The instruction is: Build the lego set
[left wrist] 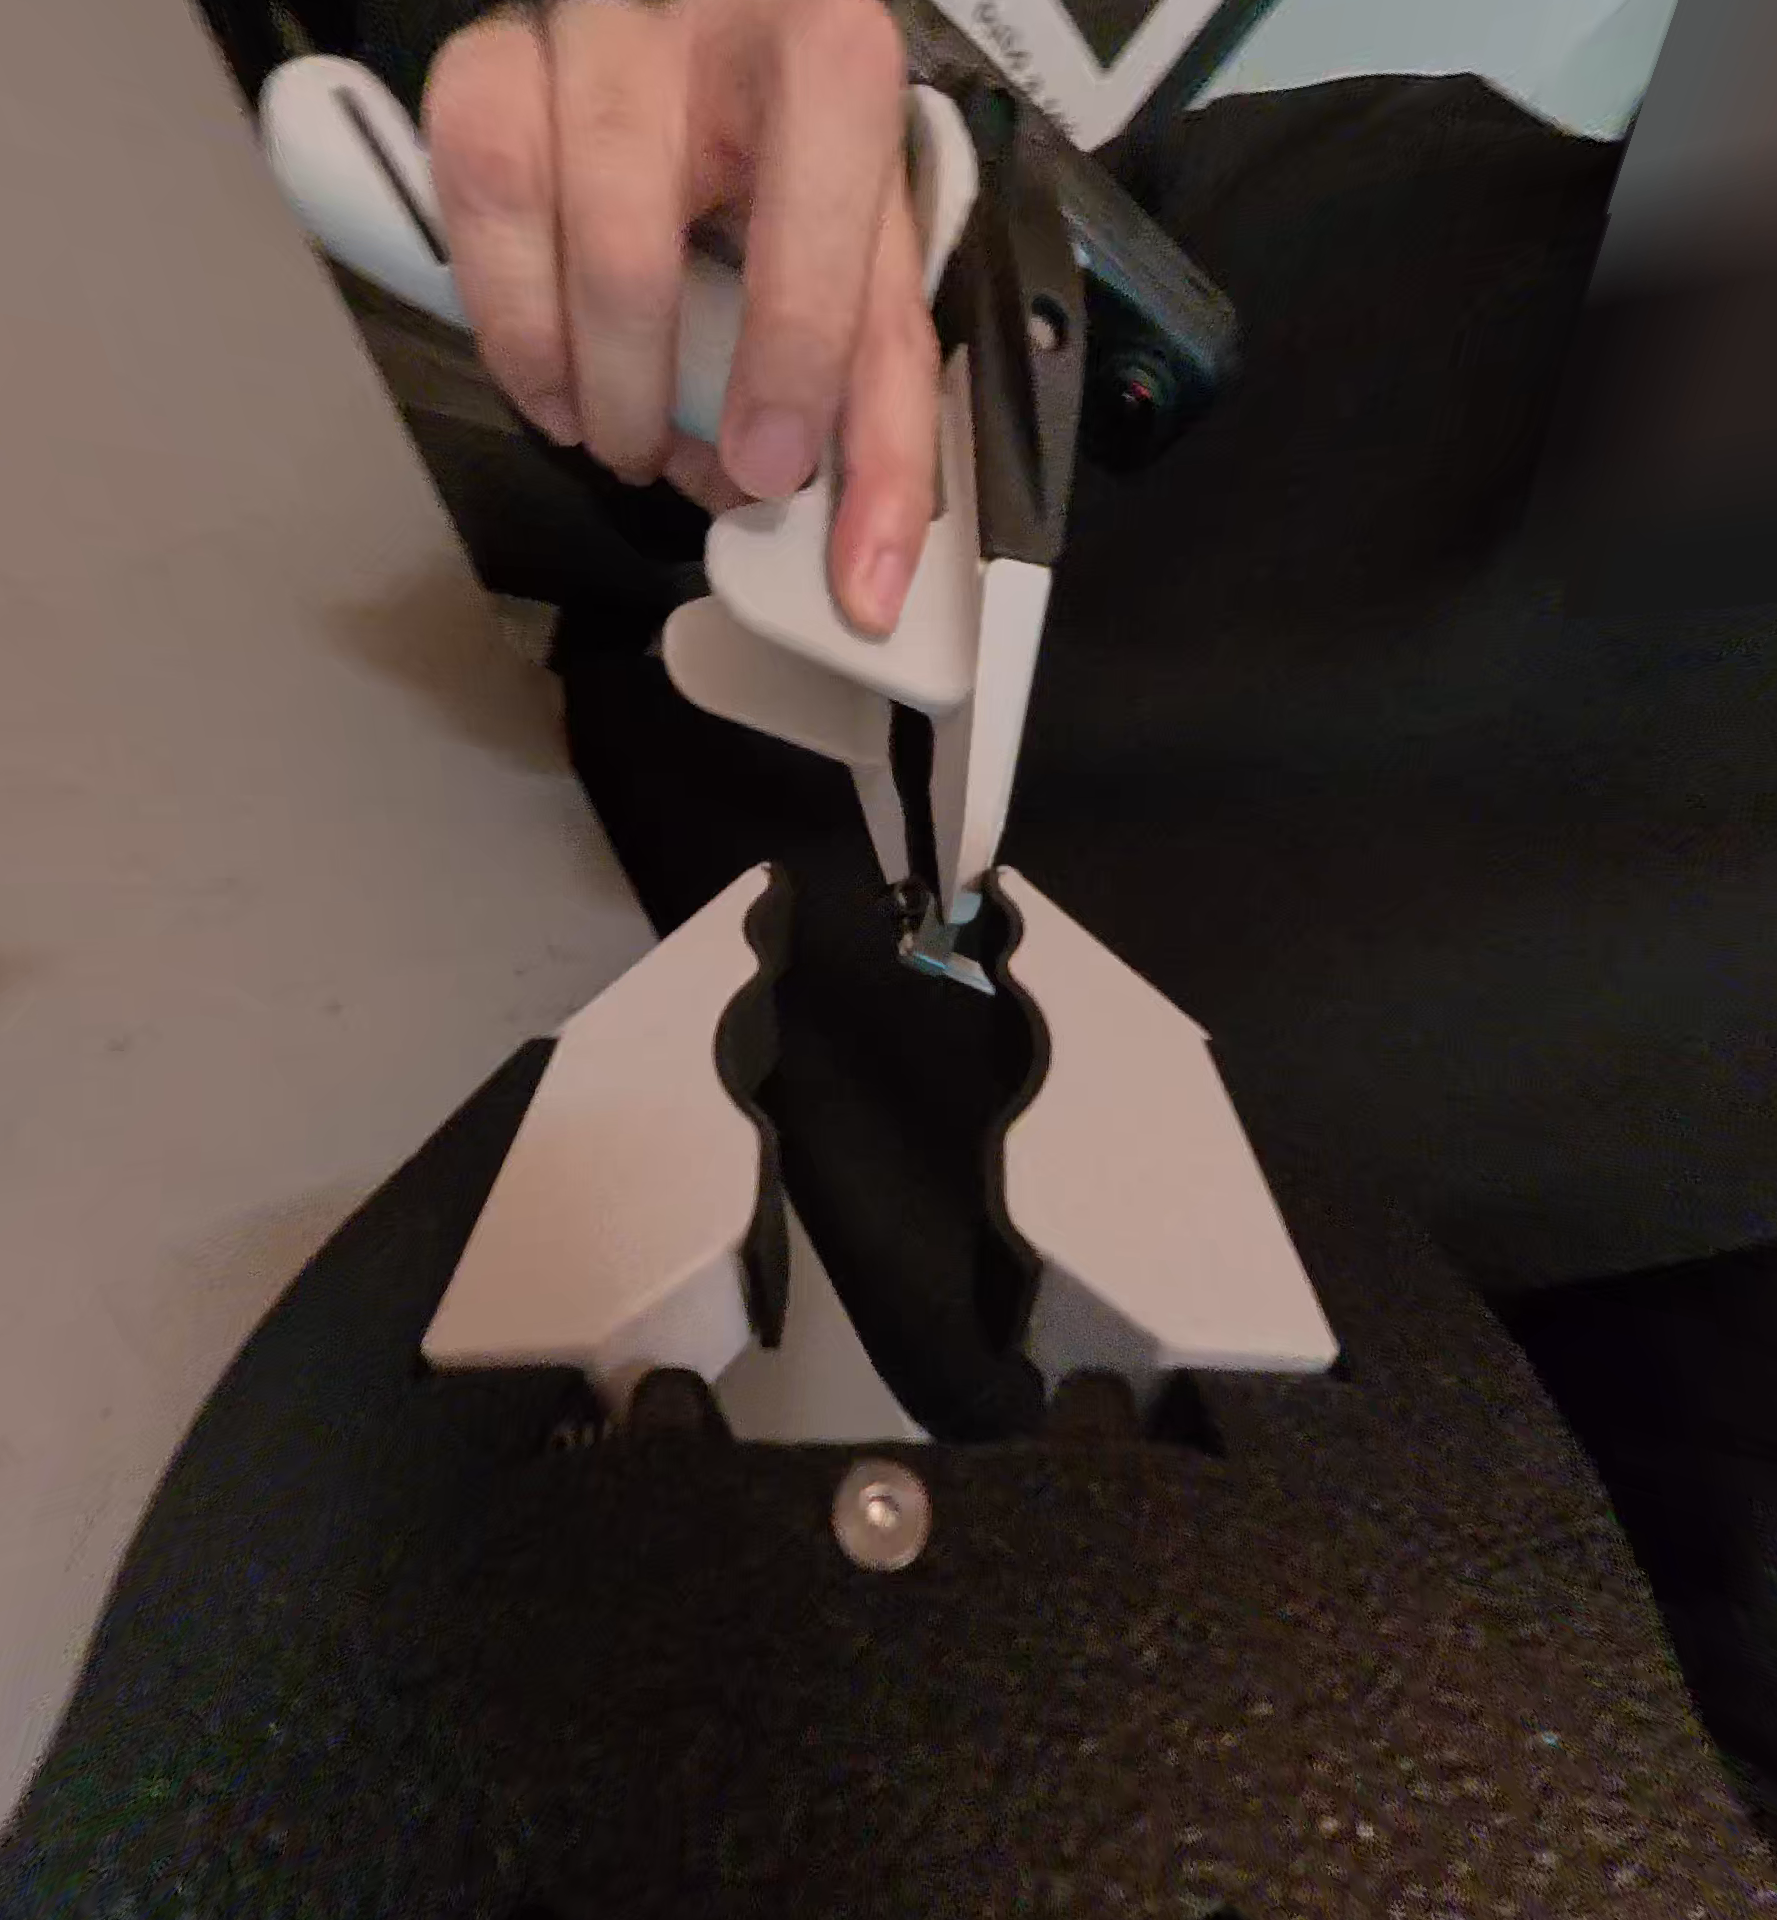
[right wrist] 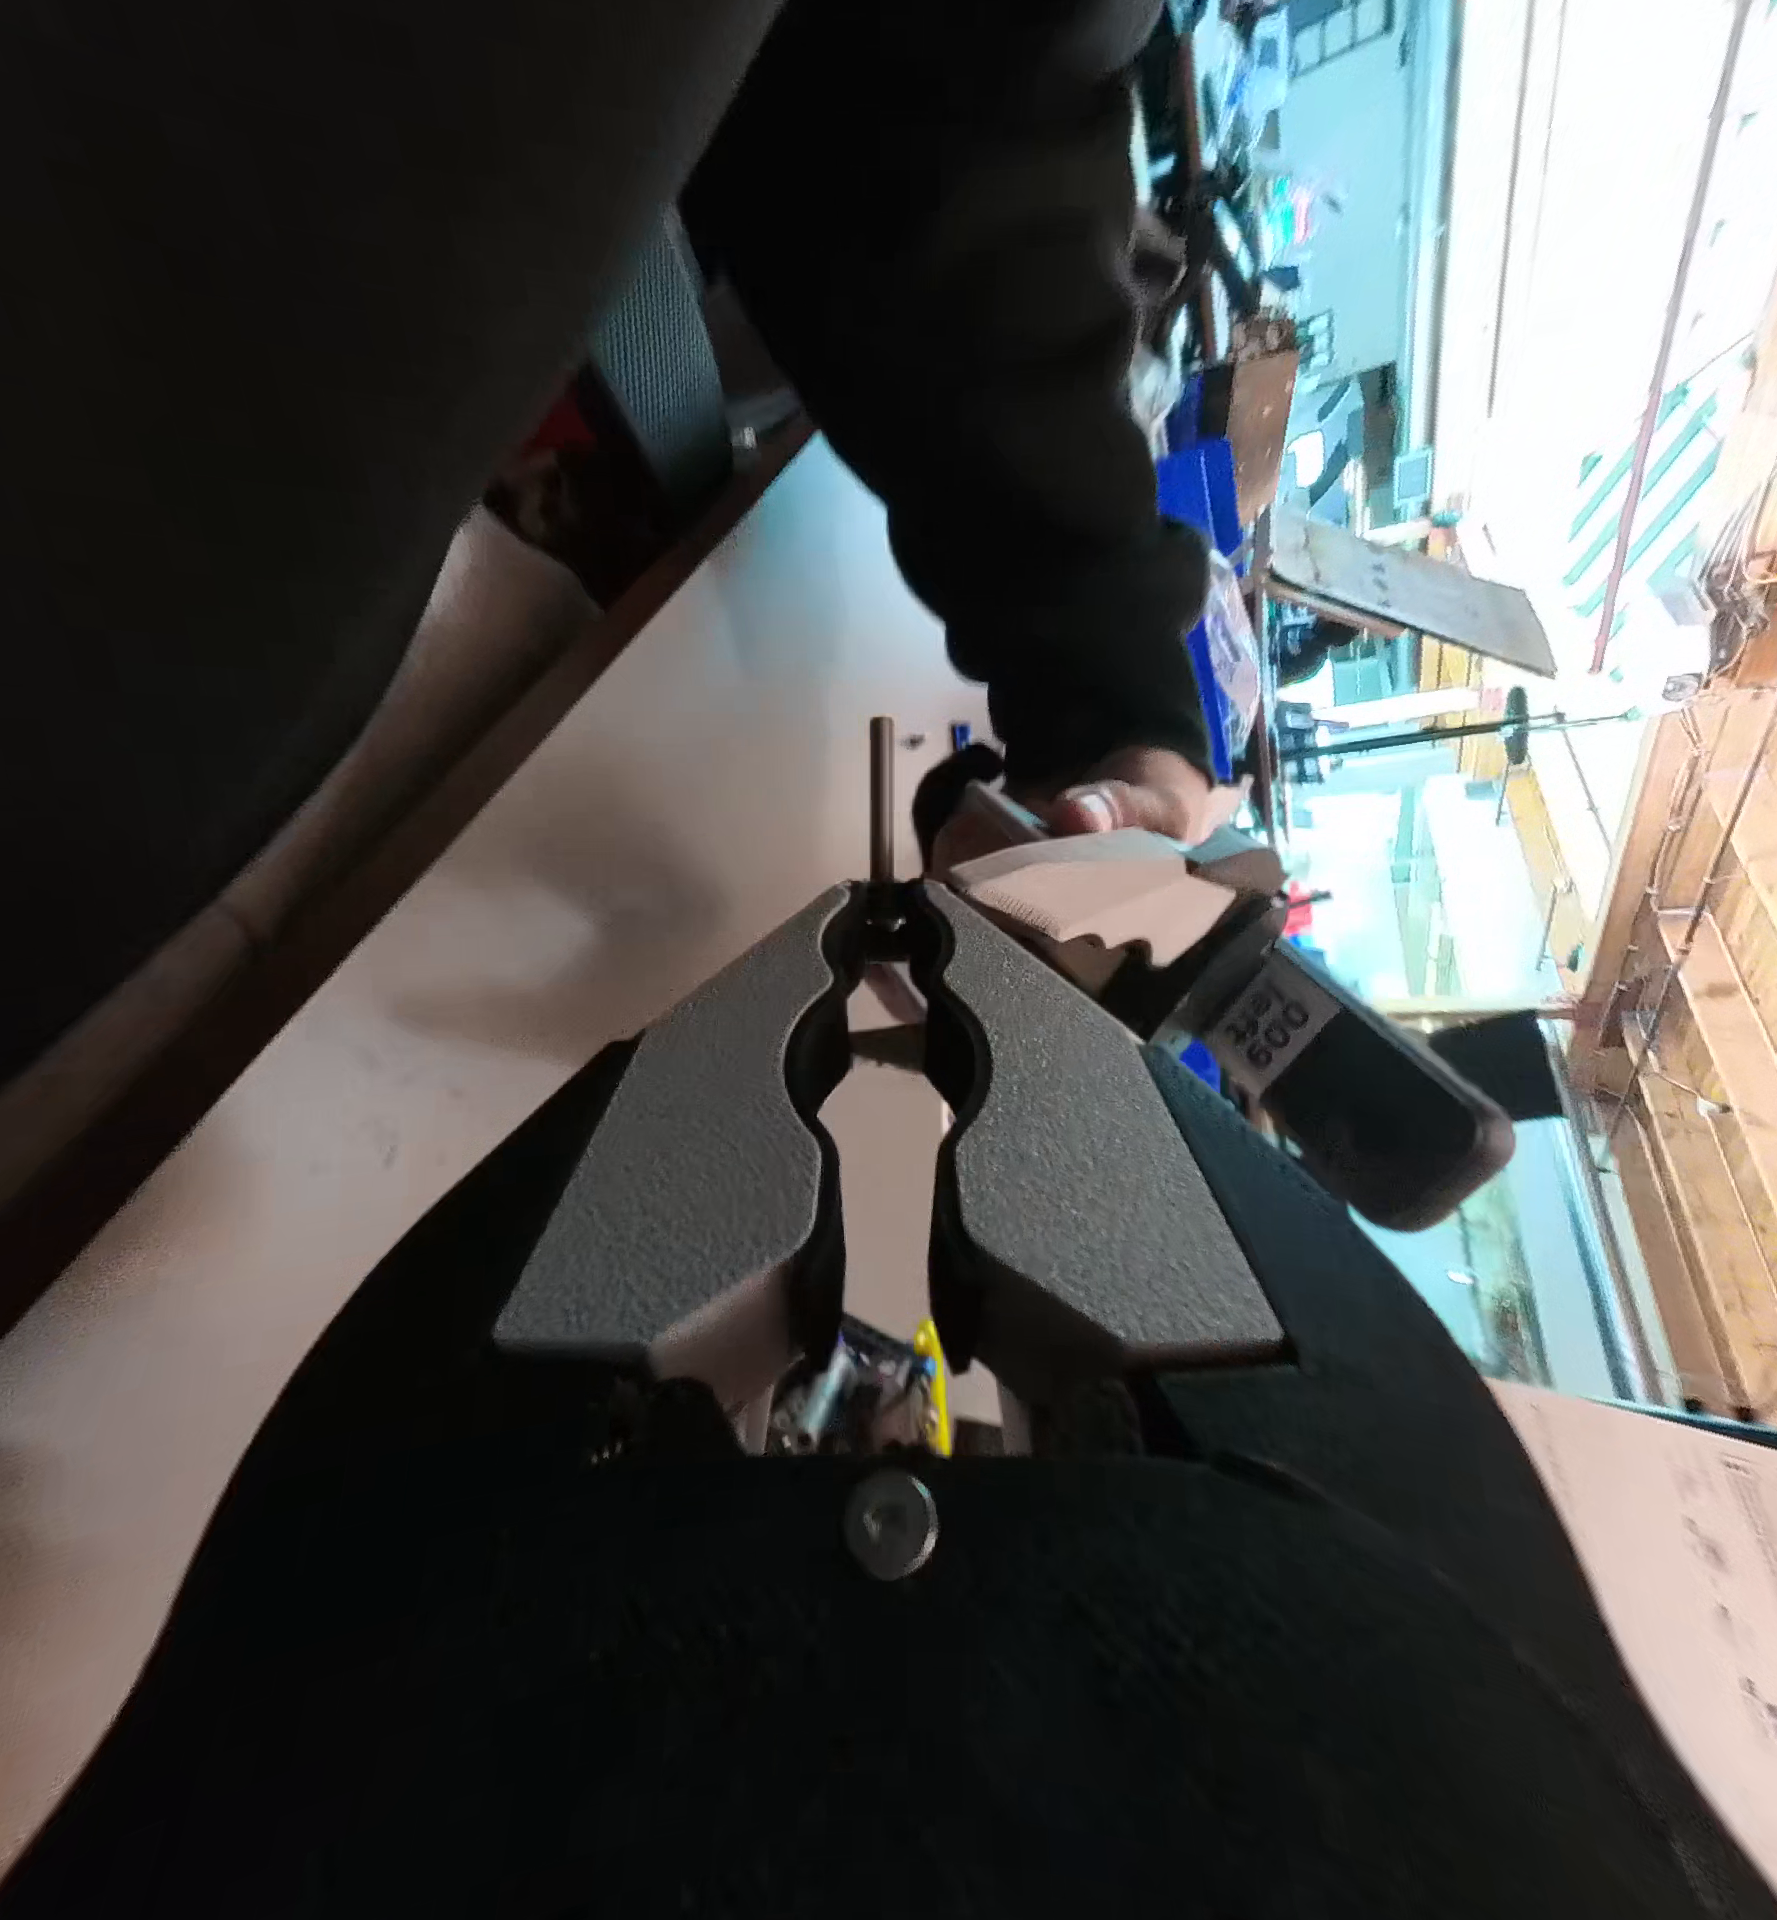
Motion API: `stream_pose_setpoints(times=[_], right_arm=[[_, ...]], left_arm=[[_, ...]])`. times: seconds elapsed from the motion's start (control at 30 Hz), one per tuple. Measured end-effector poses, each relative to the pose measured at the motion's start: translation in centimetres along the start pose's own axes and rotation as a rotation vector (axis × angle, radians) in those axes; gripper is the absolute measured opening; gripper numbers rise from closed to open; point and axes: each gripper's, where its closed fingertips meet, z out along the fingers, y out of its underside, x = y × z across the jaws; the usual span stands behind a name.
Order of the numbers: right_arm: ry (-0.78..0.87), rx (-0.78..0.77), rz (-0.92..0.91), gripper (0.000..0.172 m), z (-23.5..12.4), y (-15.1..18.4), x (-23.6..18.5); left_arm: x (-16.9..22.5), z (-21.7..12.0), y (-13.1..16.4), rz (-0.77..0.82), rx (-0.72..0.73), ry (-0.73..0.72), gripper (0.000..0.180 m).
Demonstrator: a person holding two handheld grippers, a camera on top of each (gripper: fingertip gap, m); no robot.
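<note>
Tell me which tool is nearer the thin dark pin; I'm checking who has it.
Right. The right tool is shut on the pin, which juts past its tips; the left tool stands open alongside, tips close by.

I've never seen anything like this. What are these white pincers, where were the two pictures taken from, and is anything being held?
There is no robot here: a person holds a two-fingered tool in each hand. Each picture comes from a camera riding on one tool, looking along its fingers. The left tool stands open, with a pale table behind it. The right tool, gripped by a hand, is shut on a thin dark pin. Its tips reach between the left tool's open fingers.
</note>
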Motion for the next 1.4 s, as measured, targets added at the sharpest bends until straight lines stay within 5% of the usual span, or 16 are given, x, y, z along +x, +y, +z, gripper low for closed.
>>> stream_pose_setpoints(times=[0.3,0.47,0.77,1.17,1.27,1.4], right_arm=[[0.064,0.164,0.112,0.004,-0.5,-1.5,1.0],[0.104,0.199,0.167,0.006,-0.5,-0.9,1.6],[0.111,0.179,0.226,0.009,0.2,1.7,1.5],[0.248,0.079,0.386,0.023,1.0,6.3,2.5],[0.324,0.049,0.475,0.014,0.0,7.9,3.4],[0.221,-0.135,0.730,0.031,0.3,11.0,1.5]], left_arm=[[2.7,1.3,0.1,0.054,0.089,0.258,0.017],[2.3,0.5,-0.8,0.181,0.205,0.187,0.015],[0.2,-1.2,-1.1,0.013,0.347,0.191,0.014],[-3.4,-4.3,-1.0,-0.077,0.419,0.018,0.007],[-5.8,-4.9,-0.2,-0.024,0.388,-0.187,0.006],[-8.0,-6.6,-0.8,0.059,0.383,-0.469,0.007]])
